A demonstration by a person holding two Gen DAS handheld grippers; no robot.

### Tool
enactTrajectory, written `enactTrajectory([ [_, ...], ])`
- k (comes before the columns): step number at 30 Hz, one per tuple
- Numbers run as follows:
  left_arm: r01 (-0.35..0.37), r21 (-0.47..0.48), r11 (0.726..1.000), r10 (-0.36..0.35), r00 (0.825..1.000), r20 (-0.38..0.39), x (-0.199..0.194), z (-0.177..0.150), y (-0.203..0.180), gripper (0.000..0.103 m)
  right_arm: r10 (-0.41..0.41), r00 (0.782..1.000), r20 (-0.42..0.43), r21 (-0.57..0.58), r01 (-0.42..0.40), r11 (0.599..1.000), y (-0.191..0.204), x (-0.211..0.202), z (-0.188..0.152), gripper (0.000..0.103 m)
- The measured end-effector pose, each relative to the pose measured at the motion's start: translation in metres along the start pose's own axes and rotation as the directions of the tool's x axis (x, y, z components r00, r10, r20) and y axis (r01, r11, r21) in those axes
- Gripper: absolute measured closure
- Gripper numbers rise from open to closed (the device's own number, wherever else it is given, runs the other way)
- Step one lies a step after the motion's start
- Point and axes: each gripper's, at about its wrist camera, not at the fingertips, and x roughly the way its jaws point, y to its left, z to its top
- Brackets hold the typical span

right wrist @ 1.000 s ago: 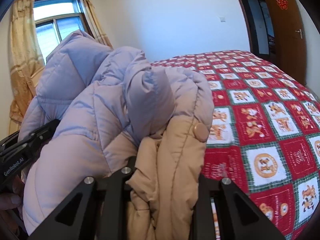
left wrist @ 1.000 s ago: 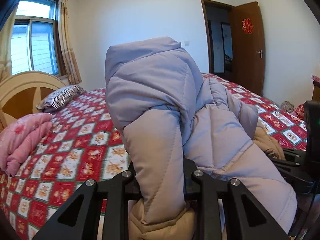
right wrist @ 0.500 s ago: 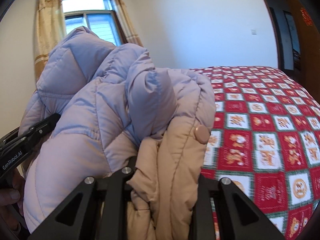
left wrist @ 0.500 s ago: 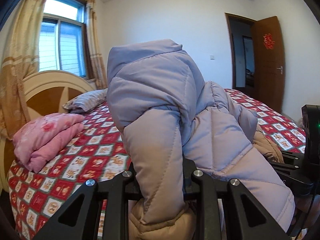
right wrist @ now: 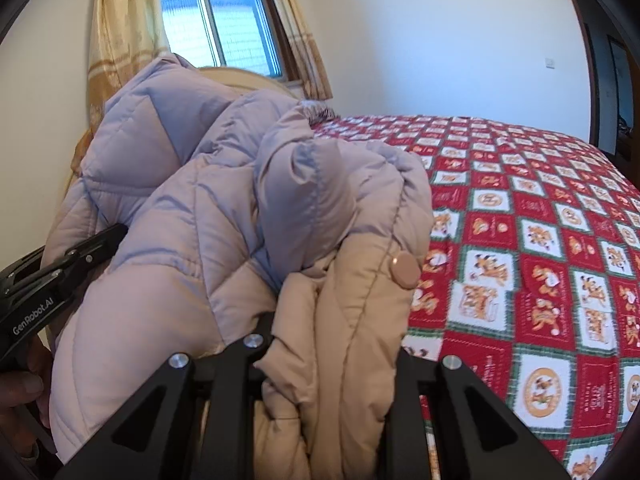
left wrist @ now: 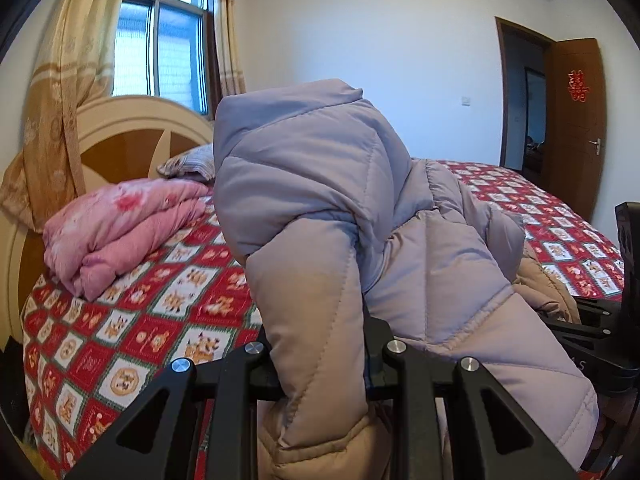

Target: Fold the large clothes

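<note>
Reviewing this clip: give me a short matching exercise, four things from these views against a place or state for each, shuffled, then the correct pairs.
Things:
1. puffer jacket
2. pink quilt
3. striped pillow
4. door

Places or states:
A. folded on the bed near the headboard
B. standing open, red paper cutout on it
C. bunched up, clamped by both grippers
D. behind the pink quilt, against the headboard

Pairs: 1-C, 2-A, 3-D, 4-B
</note>
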Motion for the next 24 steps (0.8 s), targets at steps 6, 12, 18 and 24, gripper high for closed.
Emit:
enactTrajectory([
  [6,-0.005,-0.019,1.000,0.005,1.000,-0.025,0.012,-0.009,0.013,0.077,0.006,1.000,-0.029,-0.013,-0.007,1.000,0.010,0.013,-0.005,0.082],
  [12,-0.015,-0.028,0.999,0.014,0.999,-0.049,0.023,-0.017,0.020,0.077,0.004,0.999,-0.050,-0.023,-0.005,1.000,0.014,0.022,-0.005,0.082],
  [18,-0.032,-0.034,0.999,0.029,0.997,-0.077,0.035,-0.030,0.028,0.077,0.000,0.997,-0.078,-0.027,-0.002,1.000,0.017,0.037,-0.010,0.082],
  [24,-0.050,-0.031,0.998,0.047,0.994,-0.103,0.047,-0.039,0.034,0.066,-0.006,0.994,-0.108,-0.023,0.004,1.000,0.017,0.046,-0.016,0.082],
])
